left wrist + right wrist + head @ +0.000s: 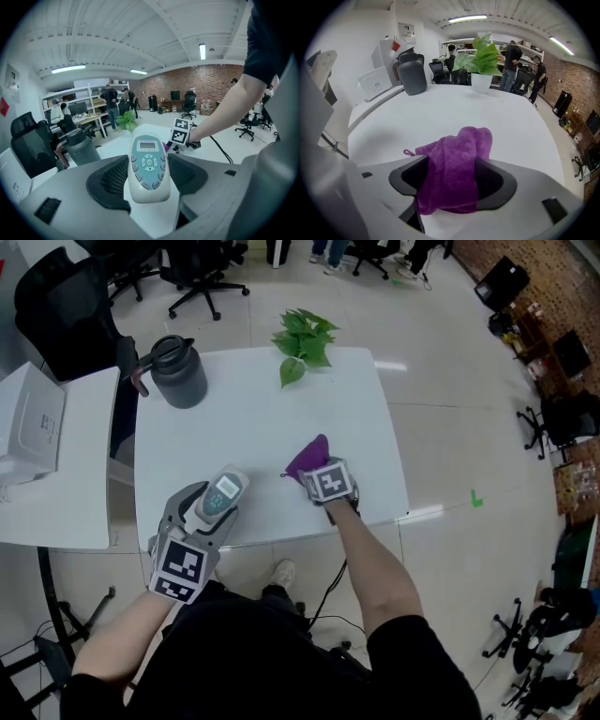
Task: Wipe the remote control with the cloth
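The middle of the desk (253, 418) lay bare, a wide lane from the near edge toward the far one. At the far left corner stood a dark jug (178, 371), and at the far edge a leafy plant (302, 341); an open gap lay between them. Toward the near right, the heaped purple cloth (309, 457) stood between the jaws of the right hand-held gripper (317, 472), blocking that side. The left hand-held gripper (211, 512), clamped on the remote control (223, 493), filled the near left edge. A strip of bare desk separated the two grippers. A second desk (75, 502) bearing a white box (28, 423) stood close on the left, and a black chair (66, 310) beyond it.
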